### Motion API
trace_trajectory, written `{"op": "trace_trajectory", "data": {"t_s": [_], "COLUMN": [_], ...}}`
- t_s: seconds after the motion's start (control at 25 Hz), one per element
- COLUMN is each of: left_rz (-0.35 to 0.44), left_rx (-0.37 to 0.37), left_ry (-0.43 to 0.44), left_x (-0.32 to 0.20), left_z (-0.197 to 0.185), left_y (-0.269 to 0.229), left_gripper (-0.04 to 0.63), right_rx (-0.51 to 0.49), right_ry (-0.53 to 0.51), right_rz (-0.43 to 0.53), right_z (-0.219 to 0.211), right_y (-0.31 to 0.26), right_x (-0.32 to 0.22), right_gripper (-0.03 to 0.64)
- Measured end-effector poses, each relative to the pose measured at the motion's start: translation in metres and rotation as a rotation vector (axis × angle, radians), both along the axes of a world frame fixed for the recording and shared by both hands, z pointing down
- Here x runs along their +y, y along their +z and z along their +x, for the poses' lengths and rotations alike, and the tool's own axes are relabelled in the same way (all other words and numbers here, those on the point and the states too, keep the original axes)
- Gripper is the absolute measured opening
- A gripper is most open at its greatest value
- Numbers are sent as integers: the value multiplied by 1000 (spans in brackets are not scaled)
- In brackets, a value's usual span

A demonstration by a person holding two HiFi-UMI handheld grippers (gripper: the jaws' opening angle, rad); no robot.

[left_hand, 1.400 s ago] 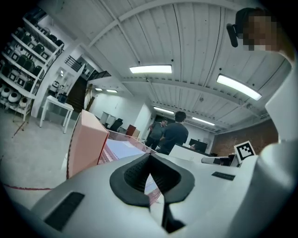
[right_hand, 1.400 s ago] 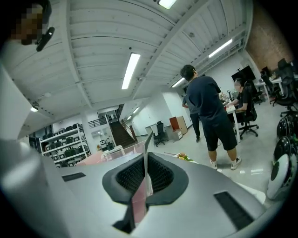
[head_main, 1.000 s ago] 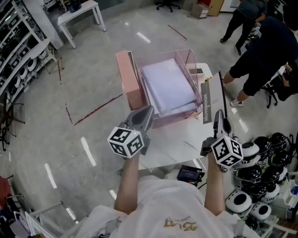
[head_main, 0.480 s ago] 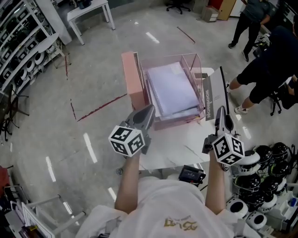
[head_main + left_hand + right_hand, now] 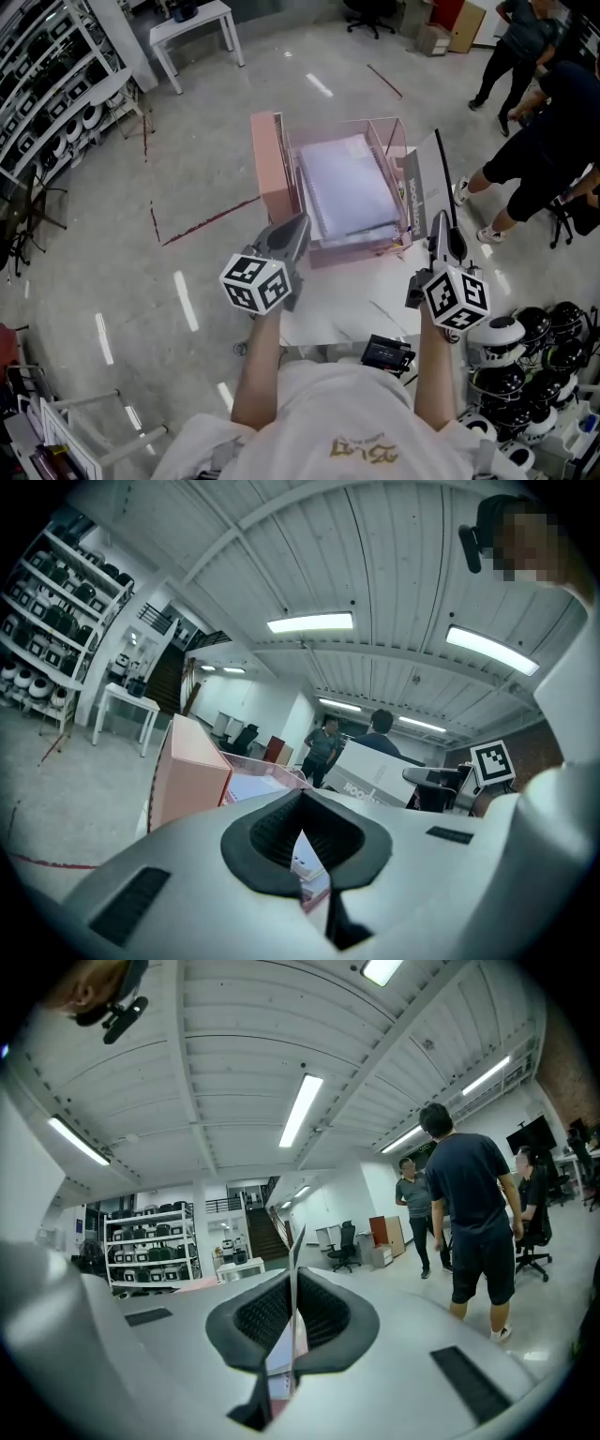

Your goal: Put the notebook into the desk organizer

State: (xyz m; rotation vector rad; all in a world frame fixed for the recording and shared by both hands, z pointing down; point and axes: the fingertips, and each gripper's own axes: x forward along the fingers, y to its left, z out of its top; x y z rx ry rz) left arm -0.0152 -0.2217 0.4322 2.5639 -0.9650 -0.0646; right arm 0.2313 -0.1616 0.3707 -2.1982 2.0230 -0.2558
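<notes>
A pink desk organizer (image 5: 272, 173) stands at the far side of the white table (image 5: 347, 305), with pale notebooks stacked flat in its clear tray. My right gripper (image 5: 441, 232) is shut on the lower edge of a thin grey-covered notebook (image 5: 415, 199), which stands upright just right of the organizer's right wall. In the right gripper view the notebook (image 5: 293, 1260) shows edge-on between the pressed pads. My left gripper (image 5: 292, 231) hovers shut and empty before the organizer's front left corner. The left gripper view shows the organizer (image 5: 187, 775) and the held notebook (image 5: 375, 772).
Two people stand at the upper right (image 5: 539, 141). Black and white helmets (image 5: 525, 347) pile up at the lower right. A black device (image 5: 384, 353) lies at the table's near edge. Shelves (image 5: 47, 112) line the left, and a small white table (image 5: 192, 23) stands behind.
The right gripper has brought the upright notebook slightly closer to the organizer's right wall. The left gripper has stayed in place, shut.
</notes>
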Motion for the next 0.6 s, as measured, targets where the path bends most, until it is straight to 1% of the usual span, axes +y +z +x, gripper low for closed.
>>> {"op": "trace_trajectory", "data": {"t_s": [0.36,0.6], "left_rz": [-11,-15], "left_rx": [6,-5], "left_ry": [-45,-57], "left_x": [2,4], "left_z": [-10,-14], "left_y": [3,7], "left_gripper": [15,15], "right_rx": [59,91], "right_ry": [-70,-94], "right_rz": [6,11], "right_z": [-18,-27], "right_y": [-6,-8], "right_x": [-15,-23], "right_gripper": [18,18]}}
